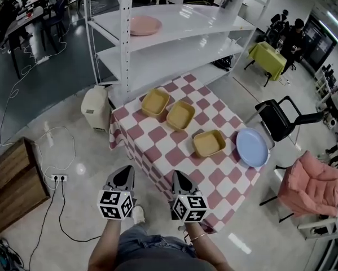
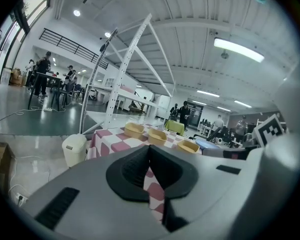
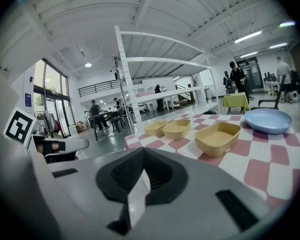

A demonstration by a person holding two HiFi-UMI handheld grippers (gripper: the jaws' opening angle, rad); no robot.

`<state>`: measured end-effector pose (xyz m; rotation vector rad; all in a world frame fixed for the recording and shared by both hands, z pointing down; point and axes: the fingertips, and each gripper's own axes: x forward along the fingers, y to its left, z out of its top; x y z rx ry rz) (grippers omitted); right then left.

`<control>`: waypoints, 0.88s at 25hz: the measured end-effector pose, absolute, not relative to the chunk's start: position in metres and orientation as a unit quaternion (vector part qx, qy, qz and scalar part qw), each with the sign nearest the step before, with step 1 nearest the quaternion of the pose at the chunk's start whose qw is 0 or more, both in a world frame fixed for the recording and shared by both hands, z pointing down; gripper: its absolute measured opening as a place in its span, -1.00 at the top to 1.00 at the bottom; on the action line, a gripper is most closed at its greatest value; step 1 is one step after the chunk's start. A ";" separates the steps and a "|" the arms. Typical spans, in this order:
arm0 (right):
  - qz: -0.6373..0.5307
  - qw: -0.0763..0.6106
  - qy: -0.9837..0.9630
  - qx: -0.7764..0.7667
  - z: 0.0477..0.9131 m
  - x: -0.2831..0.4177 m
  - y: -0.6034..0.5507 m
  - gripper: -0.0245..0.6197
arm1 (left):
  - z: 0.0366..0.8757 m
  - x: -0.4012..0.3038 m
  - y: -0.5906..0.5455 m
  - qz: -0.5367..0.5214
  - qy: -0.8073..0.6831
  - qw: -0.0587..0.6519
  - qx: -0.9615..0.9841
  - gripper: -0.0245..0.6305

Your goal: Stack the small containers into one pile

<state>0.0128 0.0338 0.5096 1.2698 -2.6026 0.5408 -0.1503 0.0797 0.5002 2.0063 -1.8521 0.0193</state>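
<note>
Left gripper (image 1: 123,173), right gripper (image 1: 179,178): fingers clenched, empty. Release before reaching 3 separate containers (image 1: 209,143); otherwise likely to shove one across tabletop (image 1: 225,176) into plate (image 1: 252,147).

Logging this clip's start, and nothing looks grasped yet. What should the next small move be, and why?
Probably open the right gripper and reach for the nearest container. It and the left gripper hang by the table's near edge, jaws together and empty; the three containers lie apart, unstacked.
</note>
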 end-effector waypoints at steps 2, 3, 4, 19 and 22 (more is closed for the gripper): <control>0.184 0.100 -0.875 0.437 0.511 0.007 0.024 0.89 | 0.502 -0.161 0.069 0.008 -0.661 0.206 0.722 0.87; 0.184 0.099 -0.873 0.441 0.512 0.004 0.019 0.89 | 0.502 -0.165 0.064 0.008 -0.658 0.207 0.724 0.87; 0.185 0.099 -0.871 0.445 0.512 0.001 0.015 0.89 | 0.503 -0.169 0.059 0.009 -0.655 0.208 0.727 0.87; 0.199 0.091 -0.815 0.536 0.521 0.029 -0.026 0.89 | 0.515 -0.139 -0.024 0.054 -0.563 0.210 0.798 0.87; 0.205 0.089 -0.798 0.559 0.526 0.050 -0.031 0.90 | 0.521 -0.115 -0.041 0.066 -0.536 0.213 0.814 0.87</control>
